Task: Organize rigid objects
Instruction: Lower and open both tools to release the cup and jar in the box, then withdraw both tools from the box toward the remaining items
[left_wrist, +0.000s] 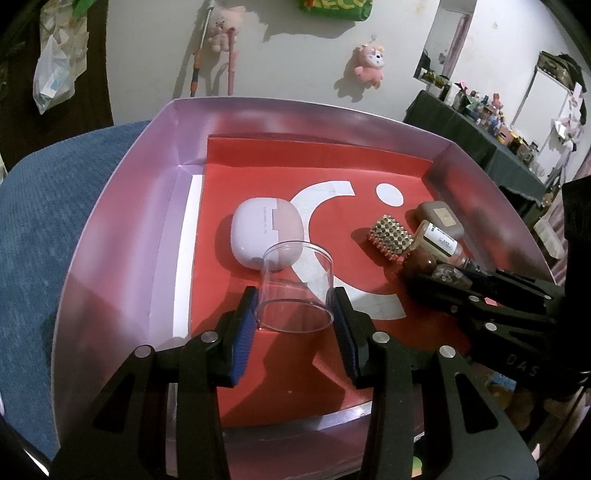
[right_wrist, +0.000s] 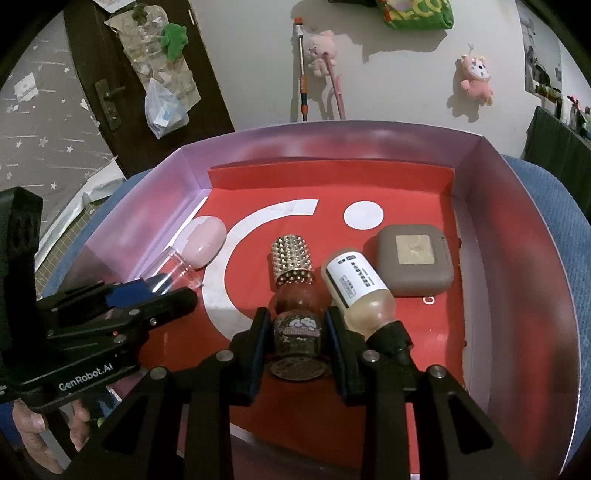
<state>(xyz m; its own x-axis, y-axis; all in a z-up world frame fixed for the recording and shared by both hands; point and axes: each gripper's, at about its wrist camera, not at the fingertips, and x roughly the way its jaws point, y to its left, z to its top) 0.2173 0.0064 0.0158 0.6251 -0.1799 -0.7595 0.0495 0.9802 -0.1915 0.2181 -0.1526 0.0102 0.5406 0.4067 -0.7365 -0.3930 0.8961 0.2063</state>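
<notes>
A pink-walled box (left_wrist: 122, 236) with a red floor holds the objects. My left gripper (left_wrist: 295, 306) is shut on a clear plastic cylinder (left_wrist: 295, 280), lying on its side low over the floor. A pink earbud case (left_wrist: 266, 229) lies just beyond it. My right gripper (right_wrist: 295, 332) is shut on a brown bottle with a studded gold cap (right_wrist: 295, 288), lying on the floor. A white-labelled bottle (right_wrist: 354, 284) lies against its right side. A brown square case (right_wrist: 413, 258) sits further right. The right gripper (left_wrist: 461, 284) also shows in the left wrist view.
The box (right_wrist: 517, 240) rests on a blue cloth (left_wrist: 48, 221). Behind it is a white wall with pink plush toys (left_wrist: 369, 66). A cluttered dark table (left_wrist: 480, 147) stands at the far right. A dark door (right_wrist: 122, 92) is at the left.
</notes>
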